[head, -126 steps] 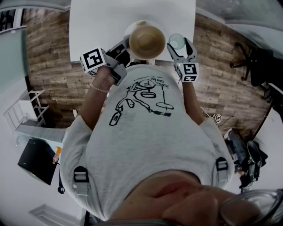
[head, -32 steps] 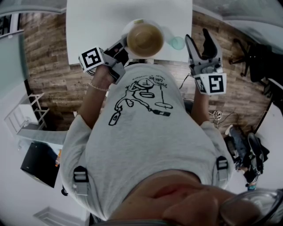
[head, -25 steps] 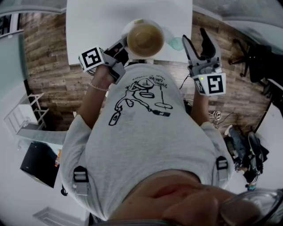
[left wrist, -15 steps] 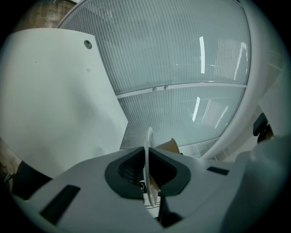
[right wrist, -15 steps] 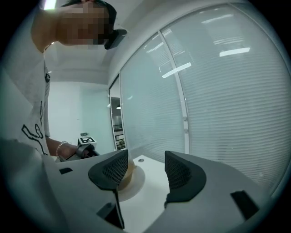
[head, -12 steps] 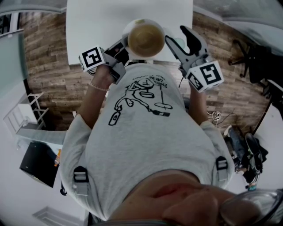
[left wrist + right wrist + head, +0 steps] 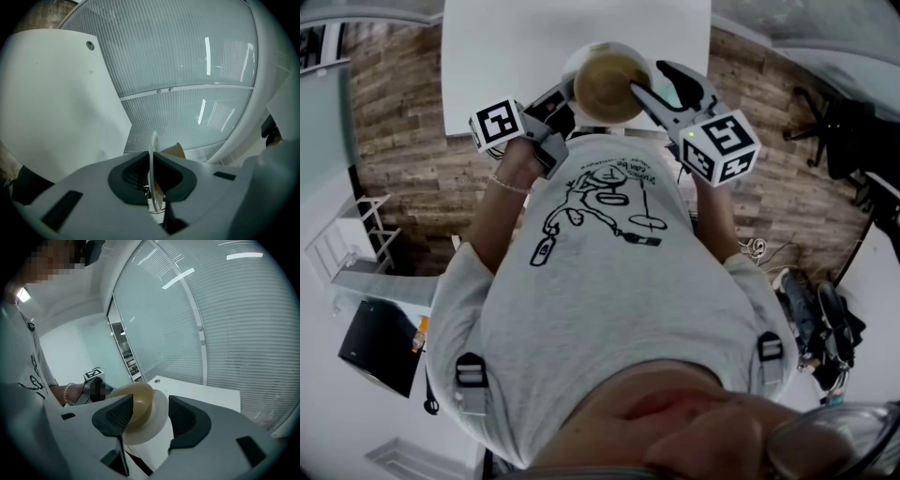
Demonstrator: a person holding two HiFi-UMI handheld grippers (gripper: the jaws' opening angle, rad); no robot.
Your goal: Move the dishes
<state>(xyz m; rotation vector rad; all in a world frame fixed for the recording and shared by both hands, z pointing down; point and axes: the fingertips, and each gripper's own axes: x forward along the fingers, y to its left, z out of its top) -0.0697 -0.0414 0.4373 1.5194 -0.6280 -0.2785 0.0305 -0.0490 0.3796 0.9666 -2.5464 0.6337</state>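
Brown bowl (image 7: 609, 86) rides loose on a white plate (image 7: 575, 67) at the table's (image 7: 506, 47) near edge; a tilt, or a knock from the right, could slide it off. Left gripper (image 7: 565, 97) pinches the plate's left rim tight; right gripper (image 7: 659, 82), jaws wide and just closing, straddles the right rim, not yet pressing

Upper centre of the head view: your white plate (image 7: 572, 70) carries a tan bowl (image 7: 612, 84), mouth up, sitting on the plate's middle. Your left hand-held gripper (image 7: 566, 97) pinches the plate's rim, which stands edge-on at lower centre of the left gripper view.
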